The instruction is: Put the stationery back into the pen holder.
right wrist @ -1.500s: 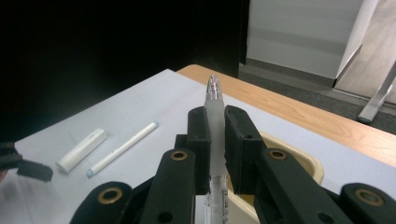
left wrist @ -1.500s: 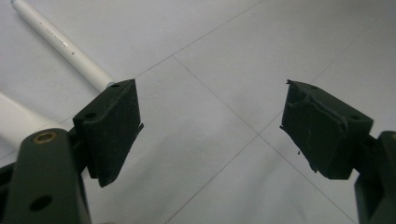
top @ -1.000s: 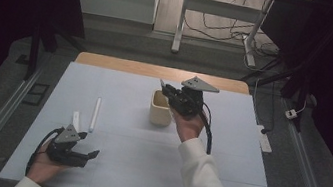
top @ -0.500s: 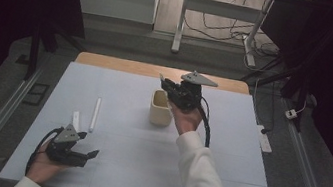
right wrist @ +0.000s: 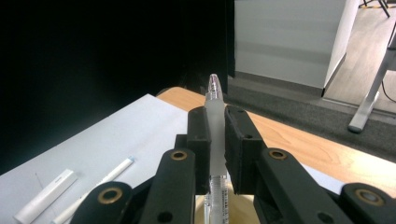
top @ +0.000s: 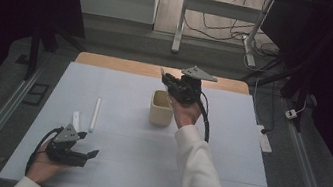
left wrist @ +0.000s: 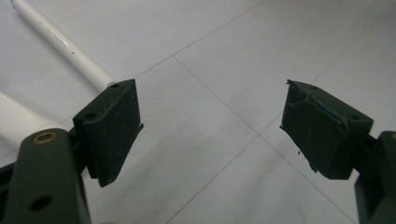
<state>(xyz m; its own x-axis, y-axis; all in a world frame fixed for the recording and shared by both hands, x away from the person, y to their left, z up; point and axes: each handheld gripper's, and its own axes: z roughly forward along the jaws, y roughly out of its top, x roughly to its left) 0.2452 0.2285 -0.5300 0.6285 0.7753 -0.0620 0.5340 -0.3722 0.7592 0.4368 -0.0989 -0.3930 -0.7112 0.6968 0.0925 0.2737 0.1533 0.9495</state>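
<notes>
Two white pens point(top: 95, 114) are left on the mat at nine o'clock of the cup point(top: 161, 107). One clear pen point(right wrist: 215, 116) is pinched upright in the right gripper point(top: 169, 81) above the cup; lowering and release are judged next. The left gripper point(left wrist: 210, 126) is held wide open, empty.

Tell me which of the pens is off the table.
The clear pen clamped upright in the right gripper above the beige cup. The two white pens lie flat.
</notes>
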